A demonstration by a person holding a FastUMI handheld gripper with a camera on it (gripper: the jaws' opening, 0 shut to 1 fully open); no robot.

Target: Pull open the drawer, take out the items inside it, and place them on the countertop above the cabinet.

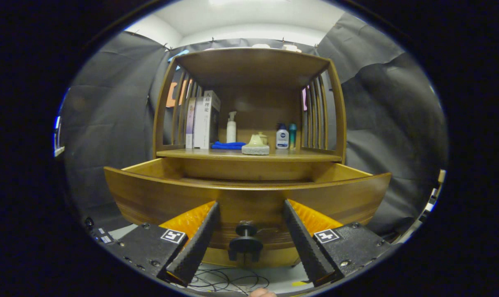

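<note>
Item 1, gripper: my jaws stand wide apart, gripping nothing, one finger either side of the drawer's black knob w/o touching it; ridged black fingers w/ orange backing. Item 2, drawer: pulled out of the wooden cabinet, its curved front just ahead of the fingers; I see the top of the inside walls but can't tell what lies in it (front panel hides the floor of it). Item 3, surface above the drawer, left to right: upright books against the left slatted side, blue cloth lying flat beside them, white pump bottle standing behind the cloth, pale green soap-like piece on a grey stone dish near the front edge, small cream pot just behind it, white bottle w/ dark cap, teal bottle touching or just beside it at right. Item 4: roof board of the cabinet over the whole recess. Item 5: black cables on the floor below the drawer, between the finger bases.
</note>
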